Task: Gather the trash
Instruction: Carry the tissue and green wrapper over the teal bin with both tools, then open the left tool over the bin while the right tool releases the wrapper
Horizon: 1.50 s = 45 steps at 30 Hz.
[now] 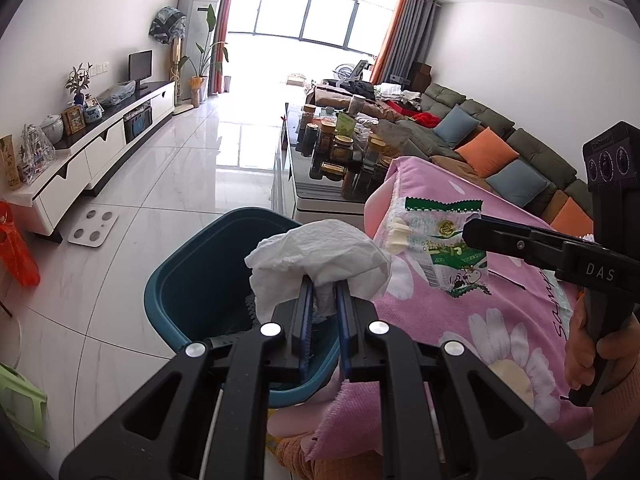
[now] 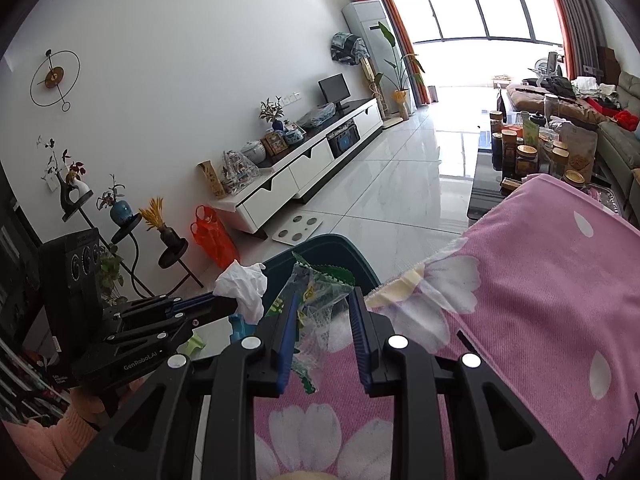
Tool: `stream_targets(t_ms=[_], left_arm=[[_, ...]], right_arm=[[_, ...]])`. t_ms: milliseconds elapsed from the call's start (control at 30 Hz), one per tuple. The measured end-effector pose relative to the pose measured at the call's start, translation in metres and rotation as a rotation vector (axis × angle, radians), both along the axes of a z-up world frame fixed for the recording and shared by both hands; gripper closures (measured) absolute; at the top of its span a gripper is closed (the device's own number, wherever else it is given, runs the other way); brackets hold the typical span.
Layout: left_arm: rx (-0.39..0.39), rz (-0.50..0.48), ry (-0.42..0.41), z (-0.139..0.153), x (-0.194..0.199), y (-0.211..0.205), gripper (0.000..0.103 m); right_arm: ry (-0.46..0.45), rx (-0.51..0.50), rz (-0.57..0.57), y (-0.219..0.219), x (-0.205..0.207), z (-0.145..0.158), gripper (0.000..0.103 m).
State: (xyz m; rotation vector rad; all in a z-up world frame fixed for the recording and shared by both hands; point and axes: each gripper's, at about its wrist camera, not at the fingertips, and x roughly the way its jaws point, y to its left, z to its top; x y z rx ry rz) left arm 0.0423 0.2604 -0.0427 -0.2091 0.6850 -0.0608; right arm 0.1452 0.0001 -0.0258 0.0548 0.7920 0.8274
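Observation:
My left gripper (image 1: 323, 286) is shut on a crumpled white tissue (image 1: 316, 256), which hangs over the rim of a dark teal bin (image 1: 180, 280). The same tissue (image 2: 244, 288) shows at the left in the right wrist view, pinched by the left gripper (image 2: 236, 303). My right gripper (image 2: 323, 300) is shut on a clear and green snack wrapper (image 2: 316, 292) above the pink cloth, close to the bin (image 2: 360, 264). In the left wrist view the wrapper (image 1: 448, 252) hangs from the right gripper (image 1: 466, 234).
A pink flowered cloth (image 1: 480, 312) covers the surface on the right. Behind it stands a low table (image 1: 304, 188) crowded with jars, then a sofa (image 1: 500, 144). A floor scale (image 1: 93, 227), an orange bag (image 1: 16, 248) and a white TV cabinet (image 1: 100, 152) lie to the left.

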Motion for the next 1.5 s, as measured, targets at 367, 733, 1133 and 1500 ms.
stream_targets(t_ms=[367, 733, 1133, 1500], left_arm=[[-0.001, 0.033, 0.033, -0.01, 0.01, 0.006, 0.091], [-0.008, 0.059, 0.065, -0.021, 0.023, 0.008, 0.091], [-0.001, 0.085, 0.101, -0.034, 0.036, 0.009, 0.09], [-0.011, 0.106, 0.15, -0.052, 0.053, 0.007, 0.089]], right_arm=[[0.011, -0.032, 0.015, 0.026, 0.012, -0.008, 0.078], [0.033, -0.063, 0.017, 0.047, 0.024, -0.019, 0.078], [0.059, -0.103, 0.021, 0.069, 0.037, -0.036, 0.078], [0.124, -0.136, 0.017, 0.088, 0.049, -0.051, 0.077]])
